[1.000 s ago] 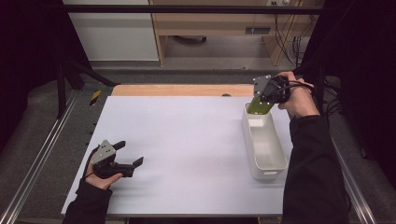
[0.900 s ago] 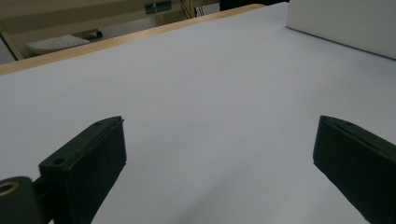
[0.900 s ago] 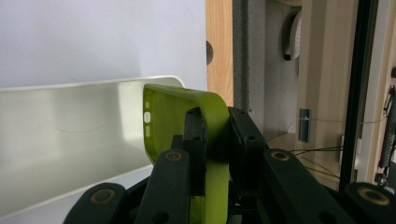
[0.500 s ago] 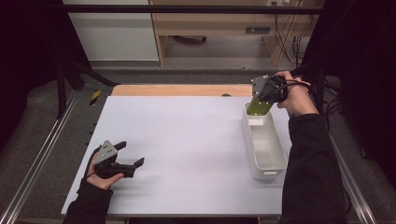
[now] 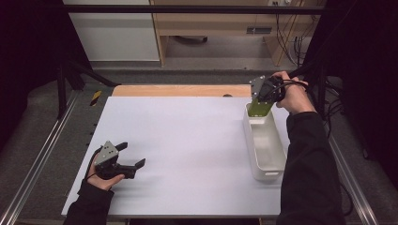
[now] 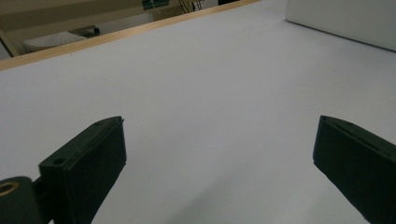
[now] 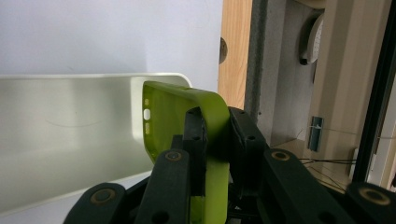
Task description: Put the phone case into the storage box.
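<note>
Right gripper [image 5: 261, 104] clamps green phone case [image 5: 259, 108] over white bin [image 5: 265, 140], frame right.
Left gripper [image 5: 126, 161] spread wide, lower left.

Count: 1 green phone case [image 5: 259, 108]. 1 white bin [image 5: 264, 145]. 1 white worktop [image 5: 187, 140]. 2 tools: left tool [image 5: 130, 154], right tool [image 5: 261, 96]. 2 hands, 1 per tool.

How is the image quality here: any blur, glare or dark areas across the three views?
High view: the table is evenly lit, its surroundings nearly black; faint shadow under the left gripper. Left gripper view: near jaws soft, the tabletop plain, the white bin at top right sharper. Right gripper view: the green phone case is sharp, with a soft sheen inside the bin.
</note>
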